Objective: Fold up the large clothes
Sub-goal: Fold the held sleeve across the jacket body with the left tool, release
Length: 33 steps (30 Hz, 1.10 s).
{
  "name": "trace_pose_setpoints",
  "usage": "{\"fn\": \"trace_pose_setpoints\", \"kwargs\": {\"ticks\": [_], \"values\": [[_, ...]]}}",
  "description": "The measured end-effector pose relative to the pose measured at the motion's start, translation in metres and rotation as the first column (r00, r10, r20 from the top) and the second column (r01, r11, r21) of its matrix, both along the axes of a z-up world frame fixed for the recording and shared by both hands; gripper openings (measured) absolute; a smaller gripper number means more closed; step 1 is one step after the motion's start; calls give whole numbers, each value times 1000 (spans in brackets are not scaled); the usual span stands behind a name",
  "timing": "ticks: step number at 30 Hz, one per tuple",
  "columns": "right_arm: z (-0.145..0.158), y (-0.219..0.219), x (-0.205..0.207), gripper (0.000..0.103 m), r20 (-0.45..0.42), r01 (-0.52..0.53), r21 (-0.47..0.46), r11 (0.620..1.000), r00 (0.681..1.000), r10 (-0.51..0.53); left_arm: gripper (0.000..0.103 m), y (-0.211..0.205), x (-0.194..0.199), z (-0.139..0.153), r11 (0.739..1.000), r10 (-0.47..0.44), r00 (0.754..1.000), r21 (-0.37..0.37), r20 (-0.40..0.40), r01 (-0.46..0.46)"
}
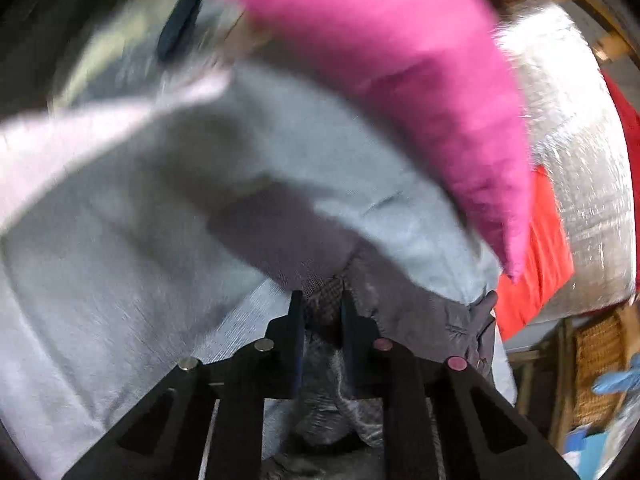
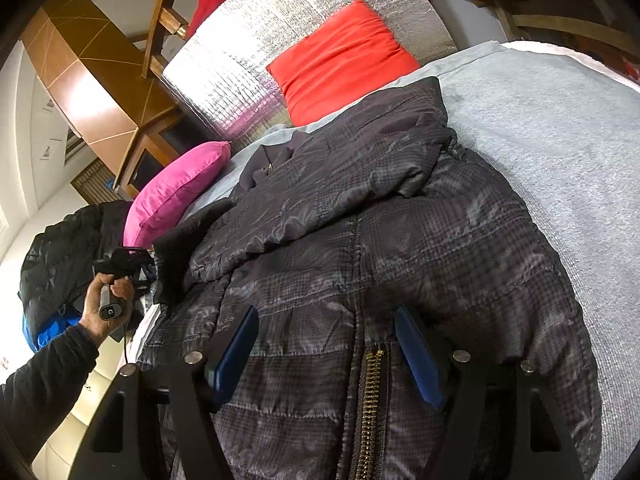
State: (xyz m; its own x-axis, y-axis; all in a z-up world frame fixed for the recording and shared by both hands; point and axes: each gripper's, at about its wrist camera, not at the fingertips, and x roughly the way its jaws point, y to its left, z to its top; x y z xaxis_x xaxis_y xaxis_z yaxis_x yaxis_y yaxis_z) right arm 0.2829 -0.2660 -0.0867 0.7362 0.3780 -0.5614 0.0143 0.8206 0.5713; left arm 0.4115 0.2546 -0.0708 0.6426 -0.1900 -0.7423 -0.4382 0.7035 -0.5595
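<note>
A dark checked quilted jacket (image 2: 360,220) lies front-up on a pale blue bedspread (image 2: 560,140), its brass zipper (image 2: 372,400) running toward me. My right gripper (image 2: 326,352) stands open over the lower front, one blue pad on each side of the zipper. In the left wrist view, my left gripper (image 1: 322,308) is shut on a bunched fold of the jacket (image 1: 400,300) at its edge. In the right wrist view a hand (image 2: 108,288) holds that left gripper (image 2: 140,270) at the jacket's left side.
A pink cushion (image 2: 176,192) and a red cushion (image 2: 344,56) lie at the head of the bed against a silver foil panel (image 2: 248,48). A black puffy garment (image 2: 60,256) is heaped left of the bed. Wooden furniture (image 2: 100,80) stands behind; a wicker basket (image 1: 596,368) sits beside the bed.
</note>
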Motion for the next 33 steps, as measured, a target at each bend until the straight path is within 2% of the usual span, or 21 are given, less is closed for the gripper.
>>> {"fn": "trace_pose_setpoints", "kwargs": {"ticks": [3, 6, 9, 11, 12, 15, 17, 19, 20, 22, 23, 24, 26, 31, 33], "values": [[0, 0, 0, 75, 0, 0, 1, 1000, 1000, 0, 15, -38, -9, 59, 985, -74, 993, 162, 96, 58], [0, -1, 0, 75, -1, -1, 4, 1000, 1000, 1, 15, -94, -21, 118, 951, -194, 960, 278, 202, 133], [0, -1, 0, 75, -1, -1, 6, 1000, 1000, 1, 15, -159, -34, 164, 910, -328, 902, 349, 280, 222], [0, -1, 0, 75, -1, -1, 7, 1000, 1000, 1, 15, -200, -43, 179, 881, -402, 865, 384, 301, 276], [0, -2, 1, 75, -1, -2, 7, 1000, 1000, 2, 15, -228, -47, 183, 857, -454, 839, 403, 300, 320], [0, -2, 1, 75, -2, -2, 8, 1000, 1000, 2, 17, -291, -56, 172, 805, -545, 794, 436, 271, 403], [1, -2, 1, 75, -4, -2, 7, 1000, 1000, 3, 21, -327, -55, 154, 772, -582, 779, 457, 232, 441], [1, -2, 1, 74, -4, -3, 6, 1000, 1000, 3, 41, -360, -51, 120, 737, -619, 768, 459, 165, 496], [1, -2, 0, 74, -4, -3, 10, 1000, 1000, 3, 57, -369, -51, 107, 717, -641, 756, 451, 129, 531], [0, -4, 1, 75, -3, -4, 19, 1000, 1000, 4, 58, -378, -56, 79, 680, -669, 741, 446, 53, 582], [0, -4, 1, 75, -4, -5, 21, 1000, 1000, 5, 58, -378, -58, 72, 670, -675, 737, 448, 36, 592], [0, -5, 1, 74, -4, -5, 23, 1000, 1000, 5, 58, -372, -61, 64, 668, -670, 742, 452, 19, 591], [0, -6, 0, 75, -5, -5, 26, 1000, 1000, 5, 59, -337, -68, 60, 696, -637, 771, 441, 16, 567], [0, -8, 0, 74, -7, -5, 31, 1000, 1000, 5, 66, -247, -76, 38, 782, -456, 890, 478, 0, 401], [0, -9, 1, 74, -9, -4, 33, 999, 1000, 5, 66, -211, -75, 20, 813, -377, 926, 468, -32, 347]]}}
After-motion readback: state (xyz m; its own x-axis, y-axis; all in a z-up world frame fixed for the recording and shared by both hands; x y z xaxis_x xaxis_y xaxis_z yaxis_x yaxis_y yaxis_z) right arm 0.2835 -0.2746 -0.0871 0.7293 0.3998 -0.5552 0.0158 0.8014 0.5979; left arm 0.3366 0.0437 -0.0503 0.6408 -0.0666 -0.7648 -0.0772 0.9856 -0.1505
